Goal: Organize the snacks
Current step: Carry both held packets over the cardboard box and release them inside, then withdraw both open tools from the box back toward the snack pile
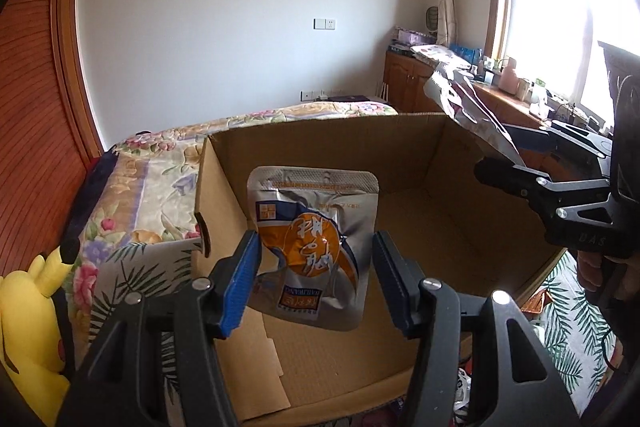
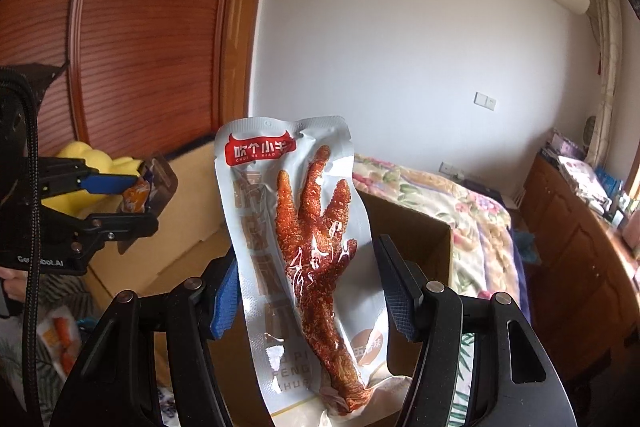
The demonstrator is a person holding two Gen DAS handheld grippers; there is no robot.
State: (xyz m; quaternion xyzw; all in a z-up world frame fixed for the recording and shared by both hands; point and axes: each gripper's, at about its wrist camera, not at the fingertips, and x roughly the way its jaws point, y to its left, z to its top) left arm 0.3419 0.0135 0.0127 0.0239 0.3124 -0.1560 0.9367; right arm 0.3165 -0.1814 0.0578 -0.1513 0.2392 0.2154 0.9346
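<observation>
Holding a packet in each gripper above the open cardboard box [image 1: 420, 163], the person looks ready to drop both in, and the risks run from box down to pads. The box sits by the floral bed [image 1: 152, 163]; its near flap [image 1: 256, 359] folds inward, so a packet released low at that edge could land on the flap or slide out instead of reaching the bottom. The chicken-foot packet [image 2: 304, 259] is long and stands upright in the right gripper [image 2: 312, 291], its top hanging over the far box edge as seen from the left wrist view; it is pinched at its lower part, so it may swing or tip and fall outside the wall if let go there. The silver-and-orange pouch [image 1: 312, 247] in the left gripper [image 1: 316, 275] hangs over the box interior, crumpled; the left pad [image 1: 240, 283] presses its edge, while contact with the right pad [image 1: 392, 283] looks slight, so the grip seems marginal and it might slip early. Both sets of fingers are closed partway onto their packets. The two grippers are near each other over the box, so a collision is possible.
</observation>
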